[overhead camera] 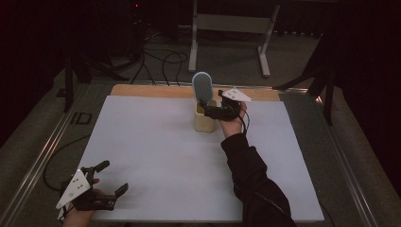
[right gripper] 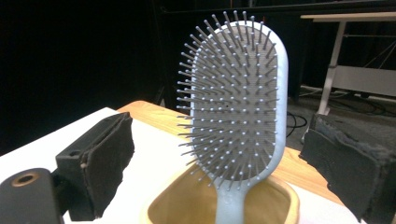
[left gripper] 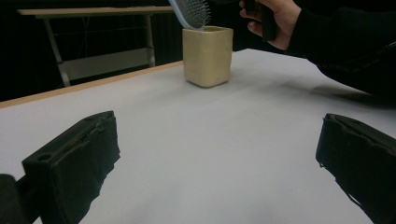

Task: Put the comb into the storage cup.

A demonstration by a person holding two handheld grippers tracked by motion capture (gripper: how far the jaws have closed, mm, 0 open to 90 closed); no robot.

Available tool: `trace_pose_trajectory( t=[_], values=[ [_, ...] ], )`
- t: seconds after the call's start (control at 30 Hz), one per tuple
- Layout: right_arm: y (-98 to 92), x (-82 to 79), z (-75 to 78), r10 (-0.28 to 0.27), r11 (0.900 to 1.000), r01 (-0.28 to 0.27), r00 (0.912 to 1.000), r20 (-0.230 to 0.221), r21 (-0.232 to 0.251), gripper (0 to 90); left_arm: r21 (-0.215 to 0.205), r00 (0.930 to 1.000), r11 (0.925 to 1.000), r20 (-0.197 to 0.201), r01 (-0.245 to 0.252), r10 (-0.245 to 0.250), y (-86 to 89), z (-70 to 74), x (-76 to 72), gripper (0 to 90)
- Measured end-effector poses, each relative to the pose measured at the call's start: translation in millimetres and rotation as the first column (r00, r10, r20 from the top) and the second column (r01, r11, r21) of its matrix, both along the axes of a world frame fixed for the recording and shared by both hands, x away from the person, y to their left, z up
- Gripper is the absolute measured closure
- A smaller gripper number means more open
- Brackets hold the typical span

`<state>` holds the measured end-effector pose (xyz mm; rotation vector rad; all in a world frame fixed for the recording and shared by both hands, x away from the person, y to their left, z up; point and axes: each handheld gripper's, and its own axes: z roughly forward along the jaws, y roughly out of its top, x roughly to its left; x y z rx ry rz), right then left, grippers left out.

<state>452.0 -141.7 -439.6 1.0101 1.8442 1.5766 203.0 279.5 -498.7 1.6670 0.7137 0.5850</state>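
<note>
Thing in hand: a pale blue plastic paddle hairbrush (right gripper: 240, 107) with a grey cushion pad and fine ball-tipped pins, standing handle-down in a cream square-sided cup (overhead camera: 205, 118) at the far middle of the bench (overhead camera: 156, 156).
How it stands: head up and leaning a little; the handle goes down into the cup, whose pale yellow rim (right gripper: 292, 200) shows around it in the right gripper view.
How it will likely handle: light and stiff in the frame, smooth and a bit slippery on the plastic back and handle; the pins bend and the cushion gives, so squeezing across the bristle face would grip poorly.
Where to take hold: judged best at the narrow neck just above the cup rim, across its flat faces, or across the hard edges of the head.
Cup: looks light and could tip or slide if the brush is pulled sideways.
Right gripper (overhead camera: 222, 109): just right of the cup, jaws well apart on either side of the brush head, touching nothing.
Left gripper (overhead camera: 106, 182): at the near left corner of the bench, well away from the cup, jaws wide apart and empty.
Writing: no brand, label or lettering can be read on the brush or cup.
</note>
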Motion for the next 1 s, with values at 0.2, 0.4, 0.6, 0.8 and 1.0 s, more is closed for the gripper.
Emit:
trace_pose_trajectory(
  t=[0.2,0.4,0.6,0.8,1.0],
  values=[
    [1.7,-0.6,2.4,0.015,1.0,-0.016,0.9997,-0.018,-0.023,8.2,0.002,1.0,1.0,-0.003,0.0,0.0,0.3,-0.2,0.4,0.0],
    [-1.1,-2.9,6.7,0.033,0.999,-0.034,0.9989,-0.034,-0.03,8.2,0.0,1.0,1.0,-0.001,0.003,-0.003,-0.2,-0.1,0.6,0.0],
    [-6.8,-7.4,9.4,0.052,0.998,-0.053,0.9977,-0.044,-0.029,8.3,-0.003,1.0,1.0,0.002,0.0,0.0,-0.4,0.9,0.1,0.0],
    [-9.3,-11.8,10.0,0.071,0.997,-0.073,0.9959,-0.056,-0.025,8.3,-0.003,1.0,1.0,0.002,-0.001,0.001,-0.2,0.8,0.2,0.0],
    [-14.2,-19.0,10.9,0.086,0.996,-0.088,0.9944,-0.062,-0.034,8.3,0.0,1.0,1.0,0.004,0.0,0.0,-0.2,1.1,-0.1,0.0]
  ],
)
